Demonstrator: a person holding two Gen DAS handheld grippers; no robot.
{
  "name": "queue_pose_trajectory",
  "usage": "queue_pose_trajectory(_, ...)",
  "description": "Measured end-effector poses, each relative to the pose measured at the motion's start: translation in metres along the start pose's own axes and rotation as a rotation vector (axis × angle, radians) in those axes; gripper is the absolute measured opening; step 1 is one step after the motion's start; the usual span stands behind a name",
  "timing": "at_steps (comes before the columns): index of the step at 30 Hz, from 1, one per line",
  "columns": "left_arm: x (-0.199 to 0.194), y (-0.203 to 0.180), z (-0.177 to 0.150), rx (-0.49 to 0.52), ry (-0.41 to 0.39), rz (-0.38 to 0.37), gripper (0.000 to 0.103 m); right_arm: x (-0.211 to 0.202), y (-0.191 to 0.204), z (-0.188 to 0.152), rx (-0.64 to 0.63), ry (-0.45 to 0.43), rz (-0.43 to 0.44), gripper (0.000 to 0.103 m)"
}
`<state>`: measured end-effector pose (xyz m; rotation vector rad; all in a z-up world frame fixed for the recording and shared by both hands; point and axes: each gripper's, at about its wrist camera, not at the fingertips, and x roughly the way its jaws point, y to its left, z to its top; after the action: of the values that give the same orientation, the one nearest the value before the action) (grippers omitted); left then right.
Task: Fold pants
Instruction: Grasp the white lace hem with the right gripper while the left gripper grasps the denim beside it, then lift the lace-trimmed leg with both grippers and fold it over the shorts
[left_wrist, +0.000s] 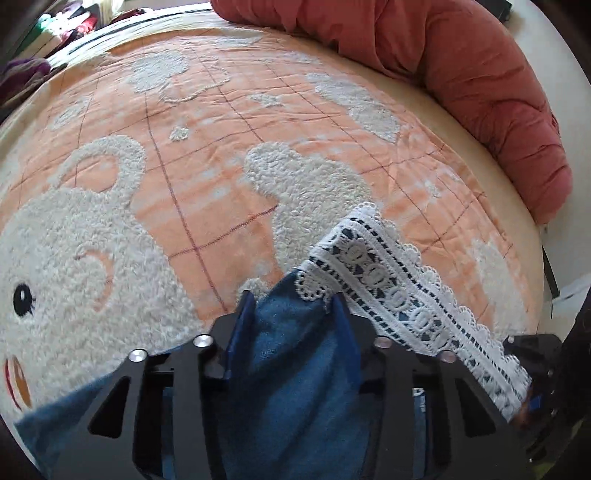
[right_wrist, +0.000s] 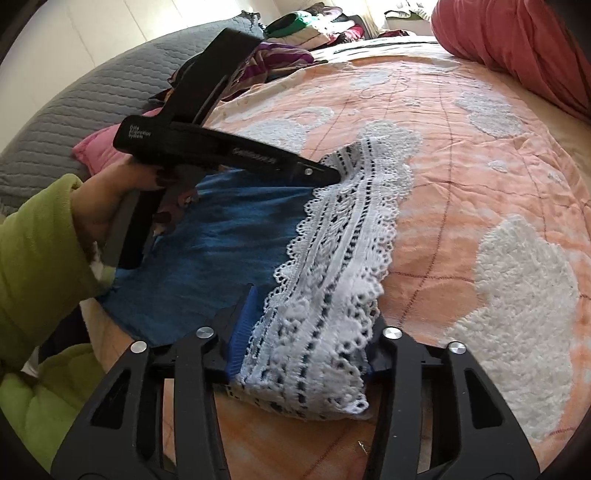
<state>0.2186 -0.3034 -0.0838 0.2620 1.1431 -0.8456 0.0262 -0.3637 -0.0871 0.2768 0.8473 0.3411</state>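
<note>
Blue denim pants (right_wrist: 229, 236) with a white lace hem (right_wrist: 343, 229) lie on a peach bedspread (right_wrist: 461, 155). In the right wrist view my right gripper (right_wrist: 314, 317) has the lace hem bunched between its fingers, near end of the hem. A hand (right_wrist: 107, 199) in a green sleeve holds my left gripper (right_wrist: 328, 175) at the far end of the hem, pointing steeply down. In the left wrist view the left gripper (left_wrist: 291, 297) pinches blue denim (left_wrist: 295, 369) just beside the lace hem (left_wrist: 388, 266), with the cloth filling the gap between the blue pads.
The bedspread (left_wrist: 221, 147) carries fluffy white rabbit shapes. A rolled red duvet (left_wrist: 480, 74) lines the far right edge. A grey quilt (right_wrist: 74, 110), a pink cloth (right_wrist: 99, 147) and a heap of clothes (right_wrist: 314, 29) lie to the left and back.
</note>
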Motion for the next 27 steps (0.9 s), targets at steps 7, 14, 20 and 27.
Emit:
queue_pose_trajectory(7, -0.009, 0.001, -0.013, -0.033, -0.069, -0.037, 0.015, 0.000, 0.006, 0.006, -0.008, -0.005, 0.002, 0.017)
queue_pose_trajectory(14, -0.046, 0.017, -0.030, -0.118, -0.200, -0.104, 0.013, -0.008, 0.036, 0.019, -0.087, -0.033, 0.016, 0.015)
queue_pose_trajectory(20, -0.097, 0.047, -0.047, -0.188, -0.319, -0.103, 0.013, -0.003, 0.082, 0.041, -0.197, -0.063, 0.072, 0.015)
queue_pose_trajectory(27, -0.133, 0.094, -0.082, -0.273, -0.375, -0.042, 0.013, 0.031, 0.143, 0.057, -0.332, -0.031, 0.135, 0.015)
